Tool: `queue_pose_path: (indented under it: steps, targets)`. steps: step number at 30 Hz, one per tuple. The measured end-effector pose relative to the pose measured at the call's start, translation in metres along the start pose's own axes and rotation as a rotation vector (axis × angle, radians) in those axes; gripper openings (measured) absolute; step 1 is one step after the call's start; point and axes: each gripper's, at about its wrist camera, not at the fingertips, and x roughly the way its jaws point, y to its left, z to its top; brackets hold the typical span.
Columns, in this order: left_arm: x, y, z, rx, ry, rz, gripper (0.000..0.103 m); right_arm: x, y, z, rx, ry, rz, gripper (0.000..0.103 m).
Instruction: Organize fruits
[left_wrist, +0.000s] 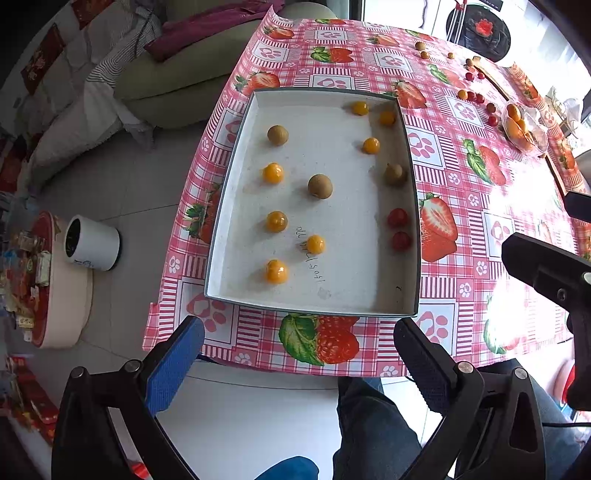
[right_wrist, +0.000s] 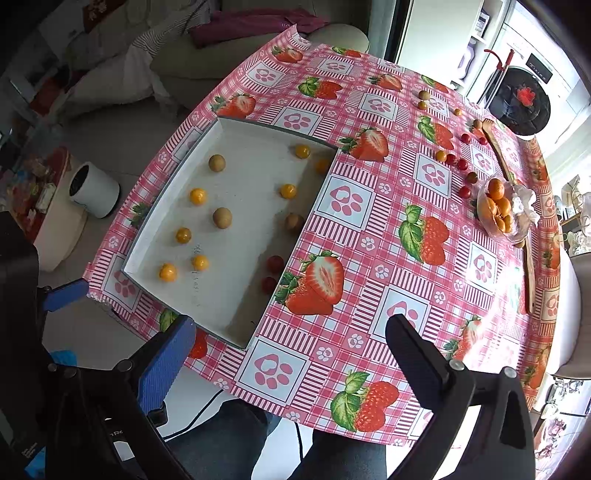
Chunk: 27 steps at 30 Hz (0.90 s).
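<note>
Shallow white rectangular cardboard tray (left_wrist: 388, 291): handwritten digits at 6 o'clock, unreadable. Left gripper (left_wrist: 299, 354), right gripper (right_wrist: 291, 347): jaws apart, empty.

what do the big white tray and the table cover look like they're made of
Tray: probably cardboard, like a box lid, with a matte white inside, thin dark-edged walls and handwriting on its floor. Table cover: likely plastic or oilcloth, with a glossy printed strawberry pattern, window glare on its surface and a thin edge curling off the table.
</note>
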Motion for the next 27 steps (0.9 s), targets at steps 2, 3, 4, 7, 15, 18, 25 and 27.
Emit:
queue_pose_path:
  steps: [2, 3, 4, 7, 15, 18, 25, 27]
  targets:
    - [-0.0031, 0.0006, 0.0012, 0.007, -0.013, 0.017, 0.103, -0.0014, 0.0006, 0.0013, 0.004, -0.004, -0.011, 0.103]
    - [-0.0045, 0.0013, 0.0019, 0.006, -0.018, 0.016, 0.103, -0.0018, 0.0007, 0.0021, 0.006, -0.005, -0.012, 0.103]
    - [-0.0058, 0.0022, 0.0026, 0.003, -0.021, 0.010, 0.103, -0.0020, 0.0008, 0.0023, 0.007, -0.004, -0.012, 0.103]
    - [-0.0081, 0.0020, 0.0030, 0.007, -0.032, 0.010, 0.103, -0.0021, -0.0003, 0.0030, 0.006, -0.002, -0.009, 0.103]
    - [-0.0064, -0.0012, 0.0012, 0.032, -0.025, 0.011, 0.103, -0.0003, 0.0021, 0.0016, 0.023, 0.006, 0.000, 0.103]
    - [-0.0070, -0.0005, 0.0007, 0.030, -0.028, 0.012, 0.103, 0.0003, 0.0033, 0.0008, 0.021, 0.009, 0.005, 0.103]
    - [-0.0085, 0.0011, -0.0004, 0.025, -0.029, 0.014, 0.103, 0.0010, 0.0030, 0.0001, 0.022, 0.016, 0.012, 0.103]
    - [-0.0083, 0.0019, -0.0002, 0.024, -0.029, 0.013, 0.103, 0.0009, 0.0028, -0.0002, 0.023, 0.017, 0.012, 0.103]
